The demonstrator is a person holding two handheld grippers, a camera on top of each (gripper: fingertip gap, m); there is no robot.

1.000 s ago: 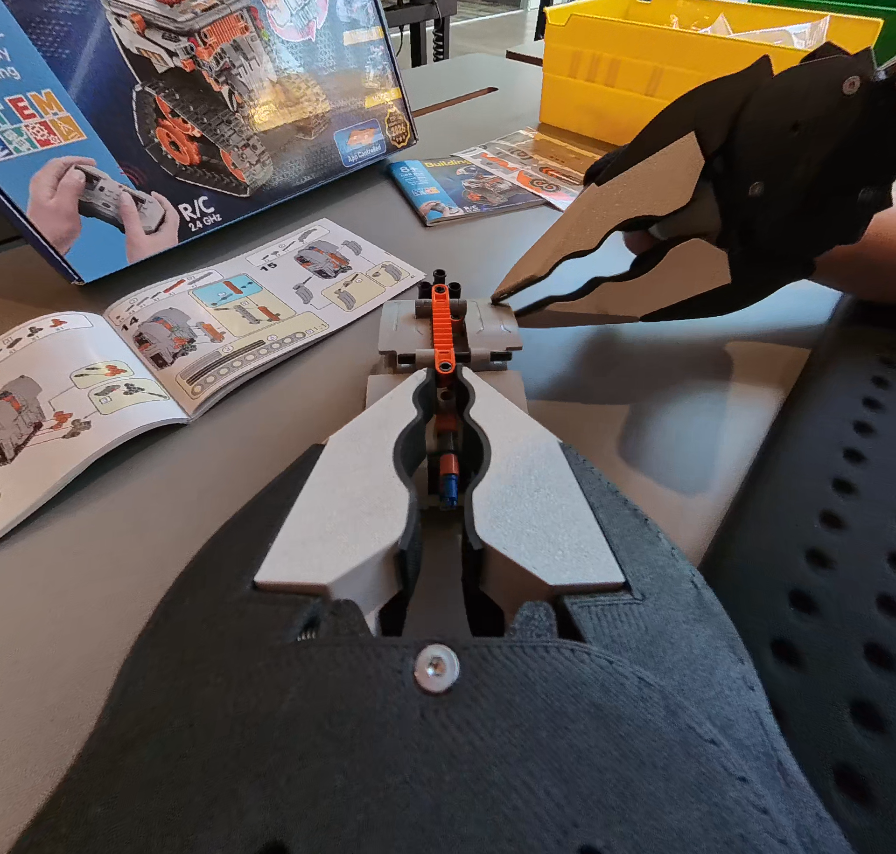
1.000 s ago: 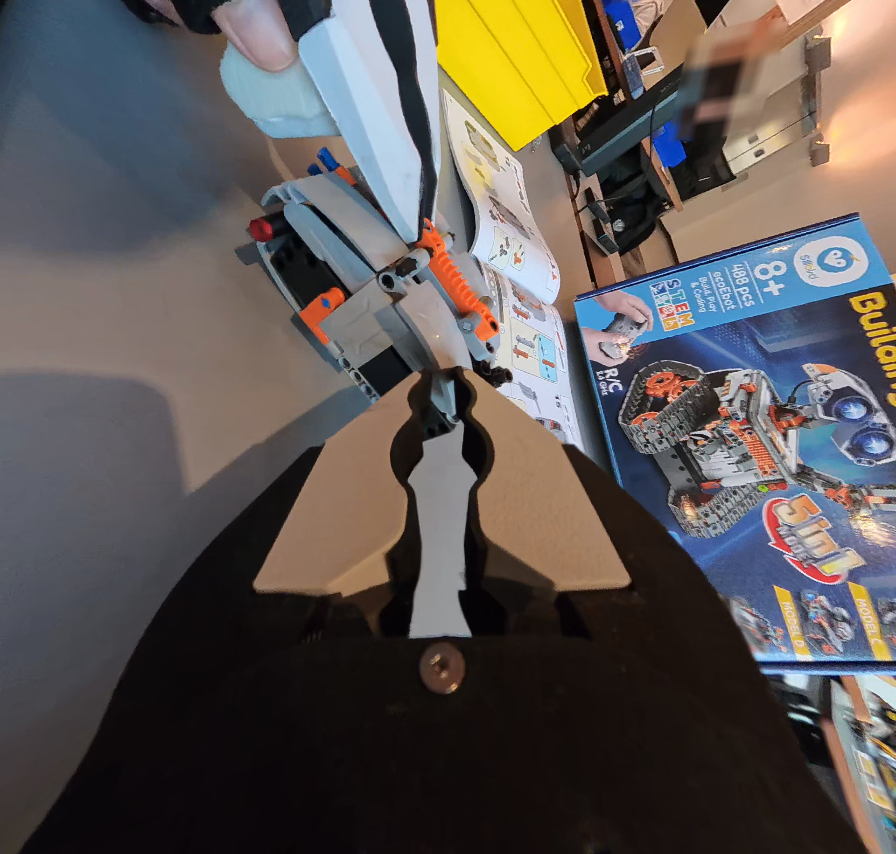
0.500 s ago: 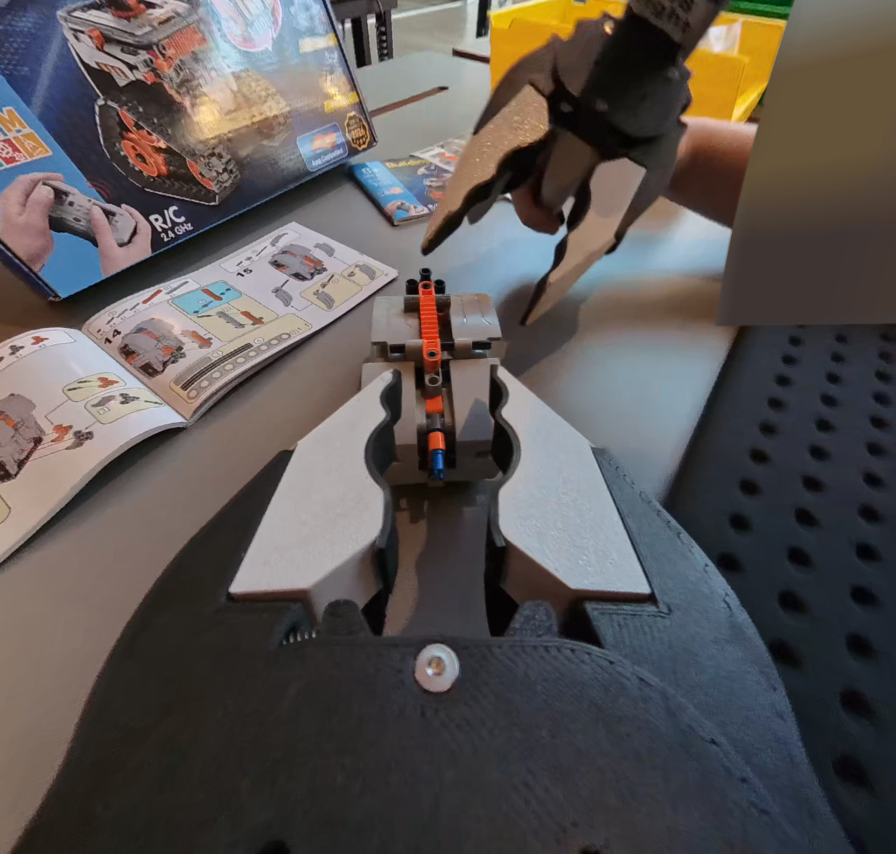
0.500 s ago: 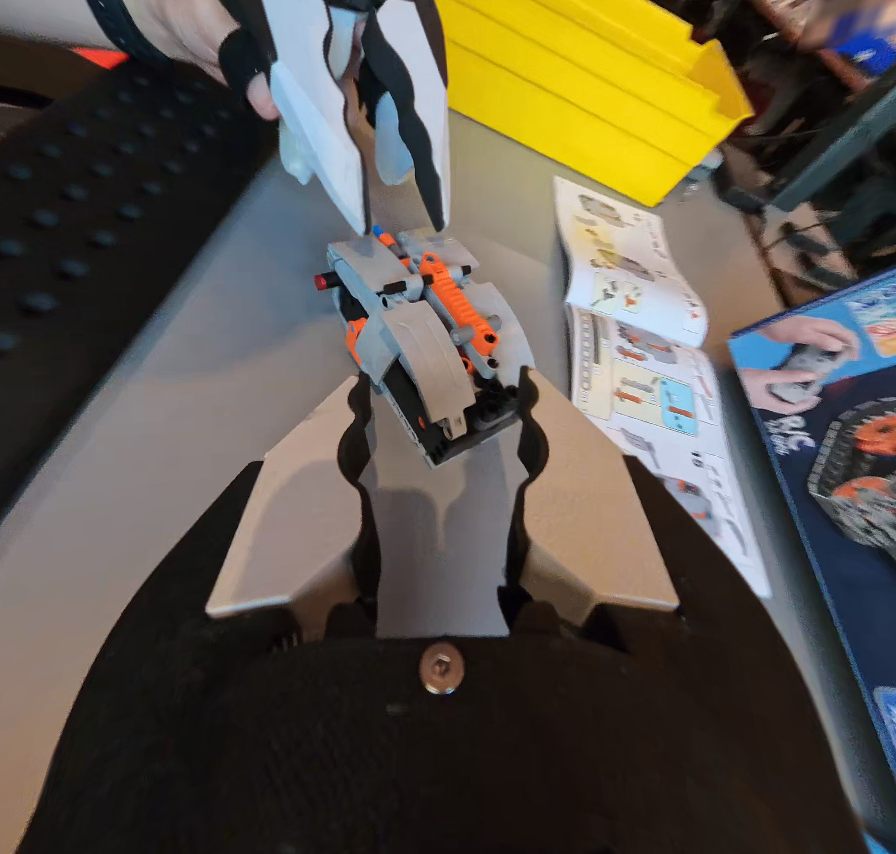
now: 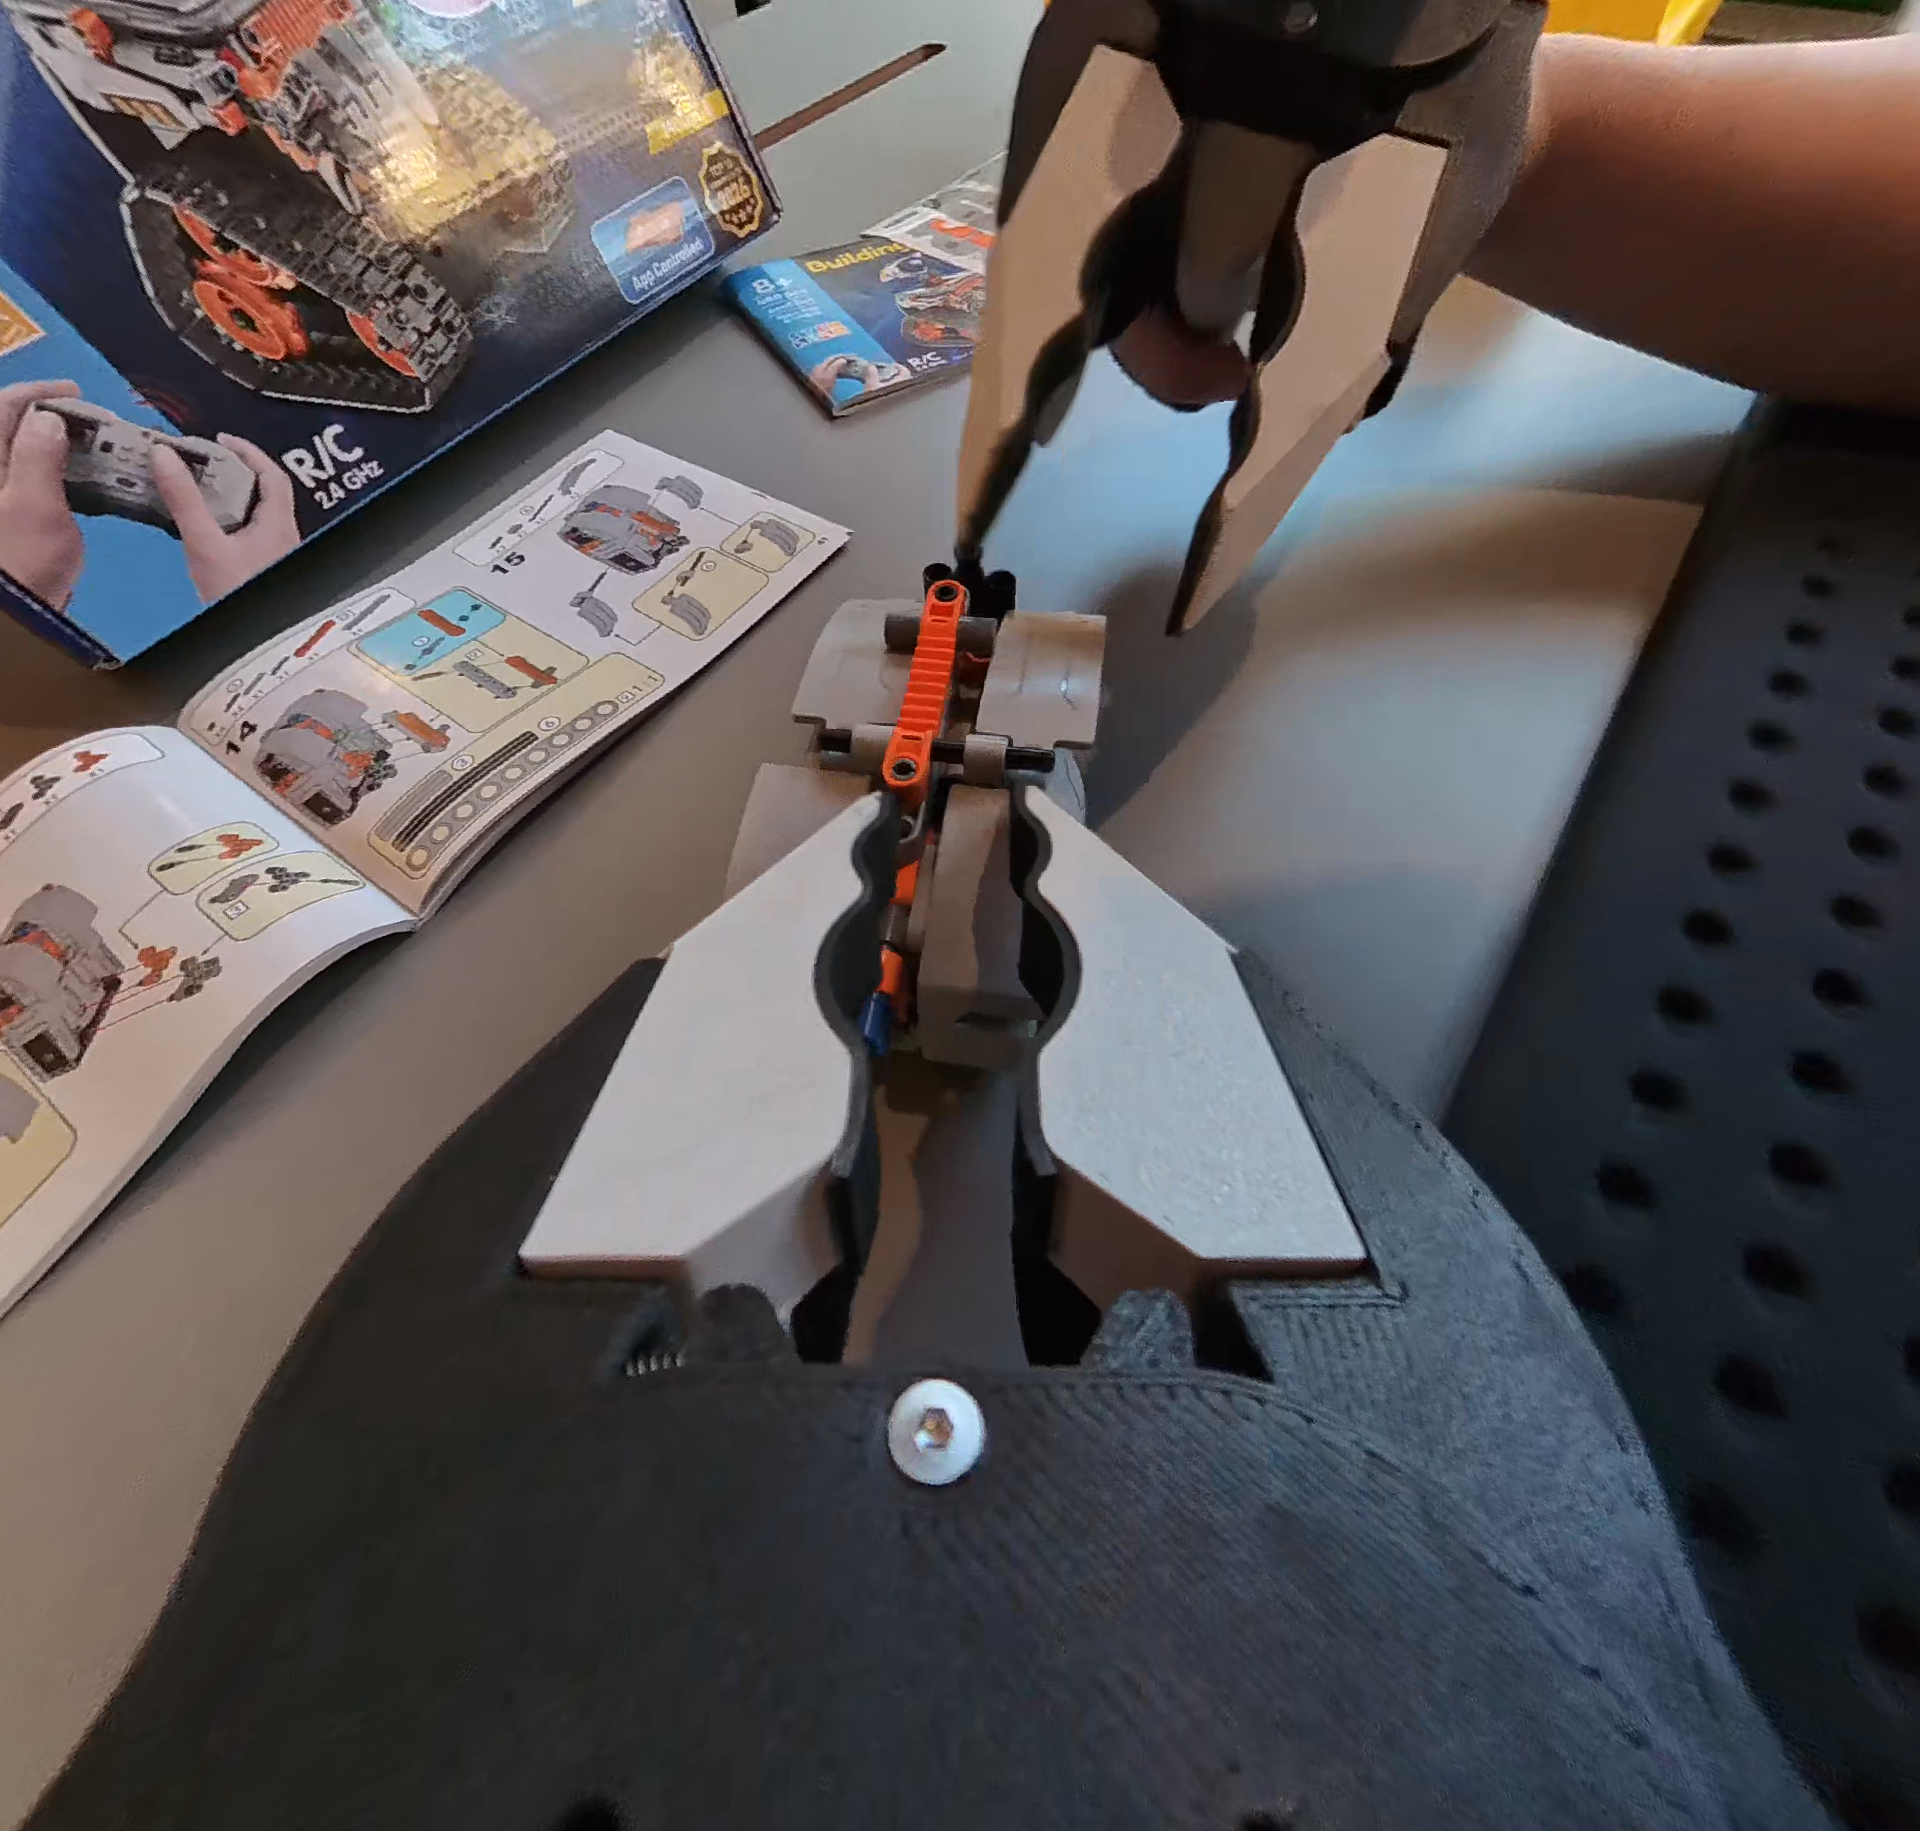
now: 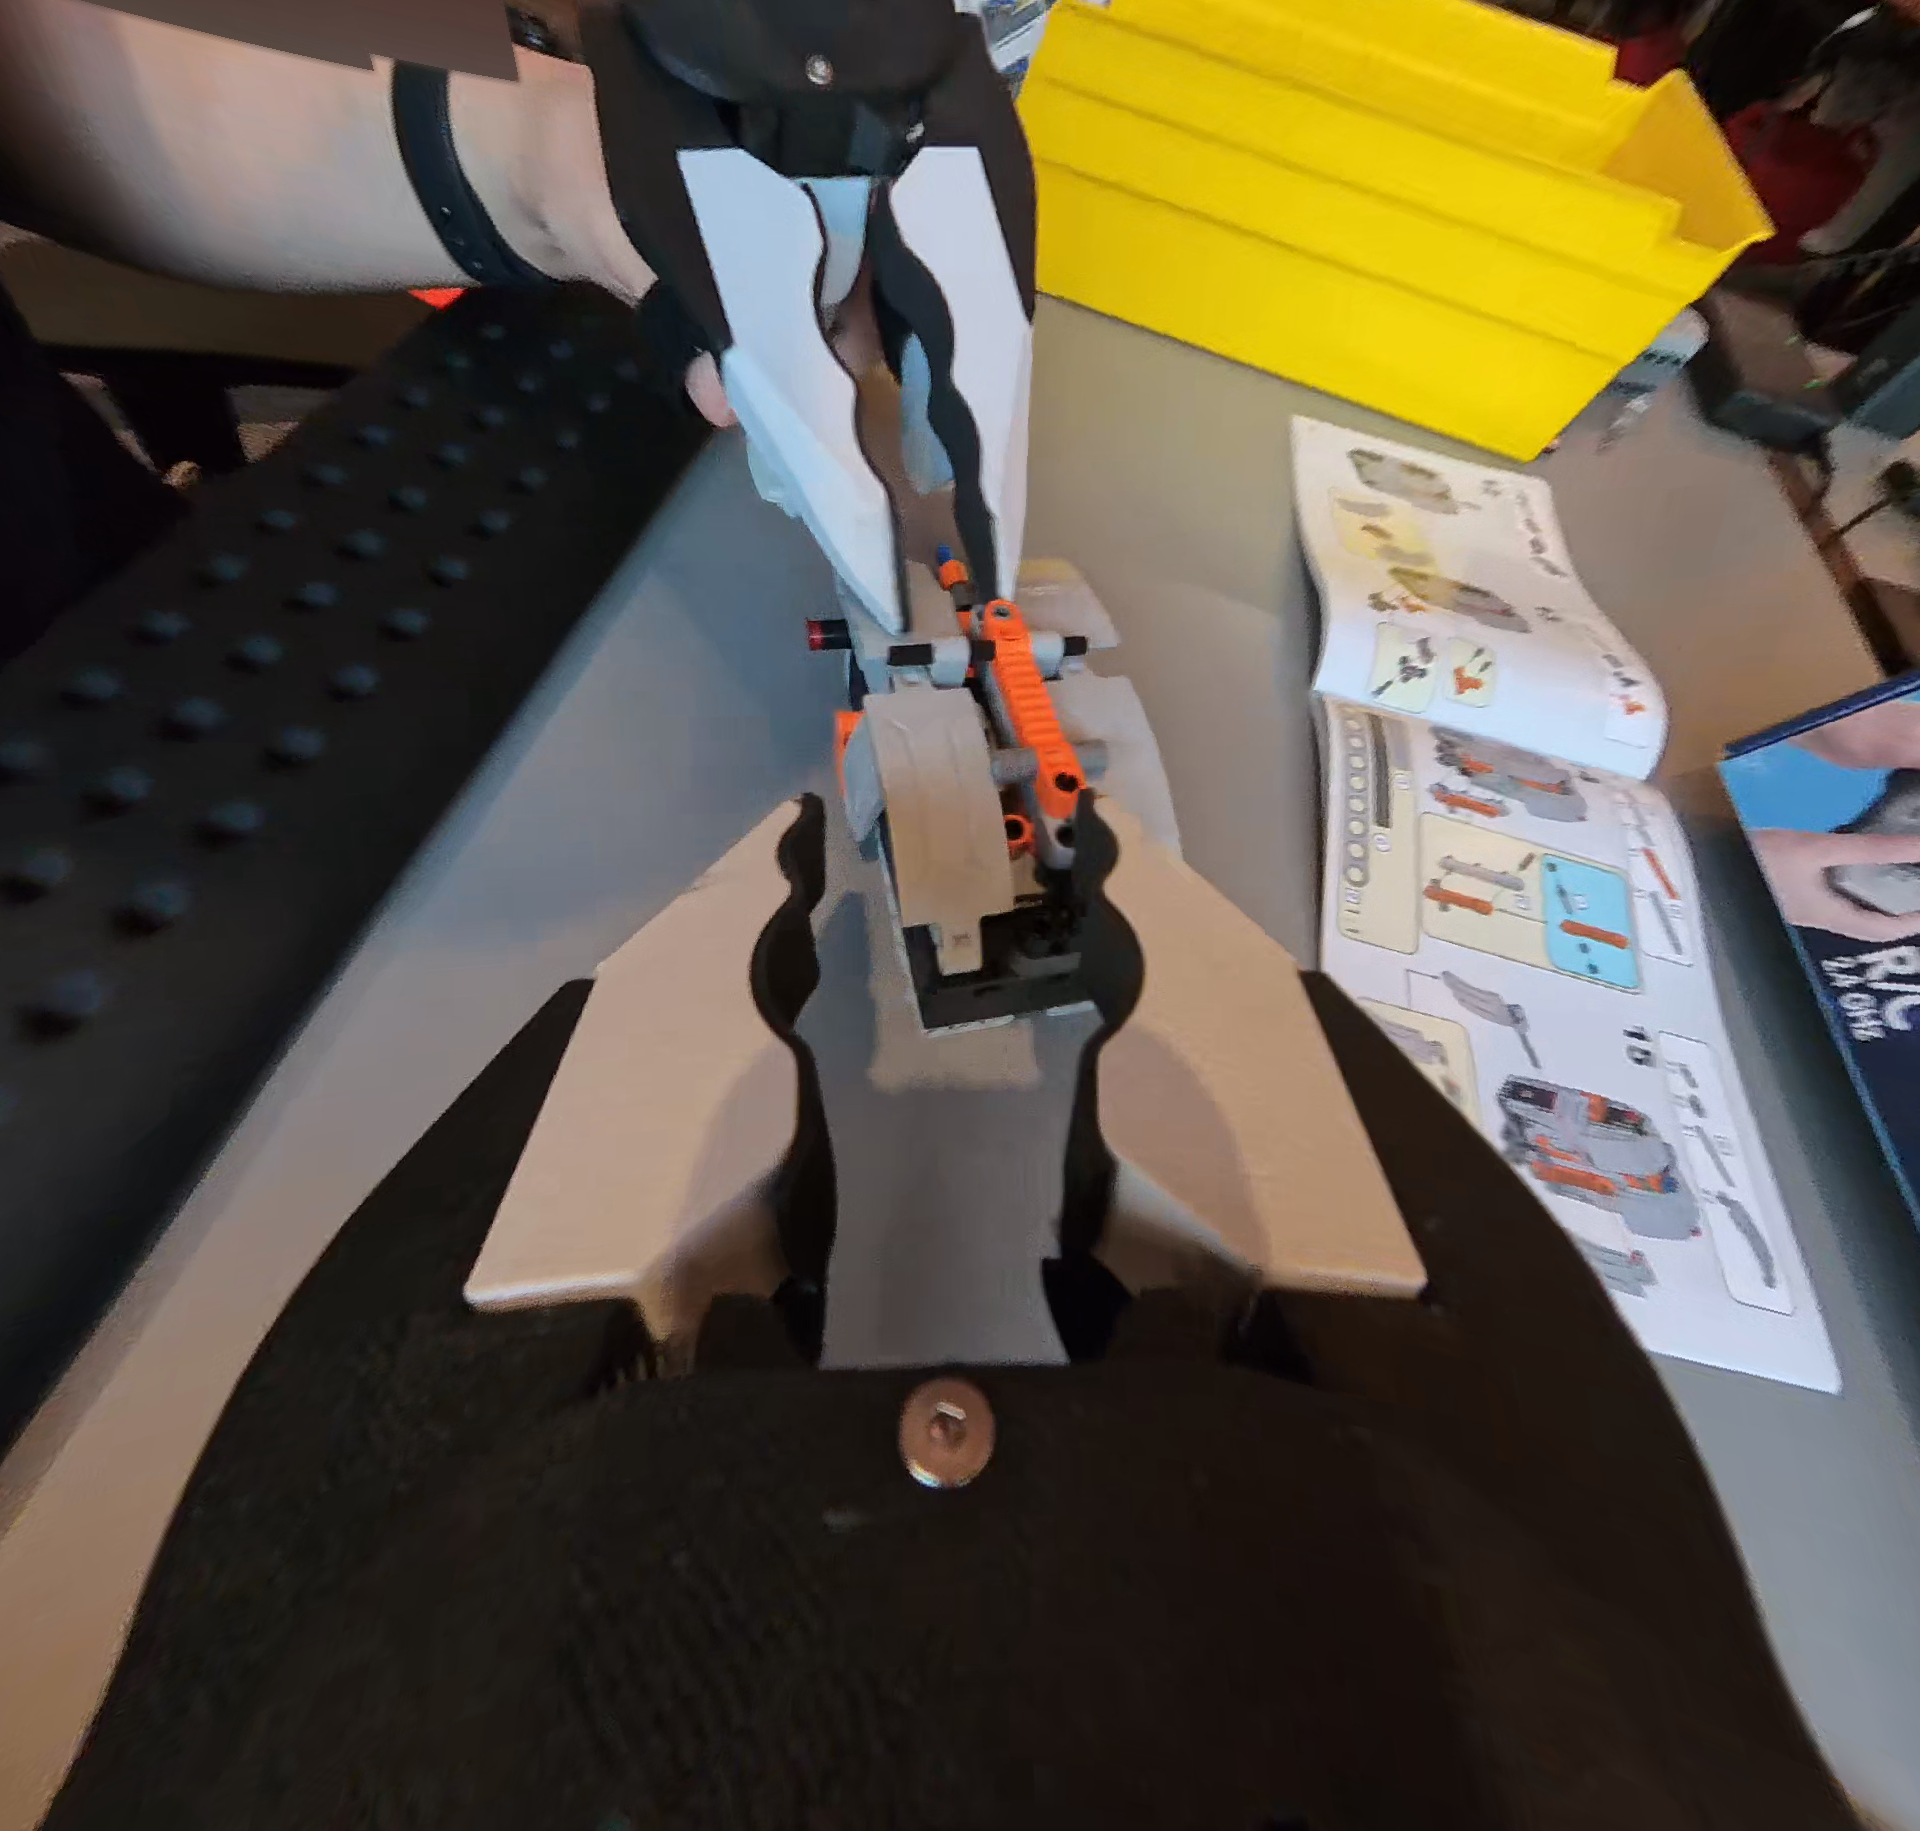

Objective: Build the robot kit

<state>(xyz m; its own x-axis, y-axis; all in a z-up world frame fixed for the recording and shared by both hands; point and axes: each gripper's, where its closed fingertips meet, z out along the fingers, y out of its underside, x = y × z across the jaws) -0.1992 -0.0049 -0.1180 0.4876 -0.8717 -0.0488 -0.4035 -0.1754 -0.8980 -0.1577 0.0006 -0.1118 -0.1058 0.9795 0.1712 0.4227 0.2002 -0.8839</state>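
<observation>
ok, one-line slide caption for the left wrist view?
Left gripper clamps grey-and-orange brick model; right gripper open above its far end.

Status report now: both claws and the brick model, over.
Left claw shut on brick model. Right claw open, straddling the model's far end. Open instruction booklet beside it, apart; nothing blocking.

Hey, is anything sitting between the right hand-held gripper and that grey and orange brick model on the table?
Nothing visible. The right hand-held gripper is open, its fingers already flanking the near end of the brick model. The left hand-held gripper is shut on the model's far end, opposite, not in the path.
</observation>
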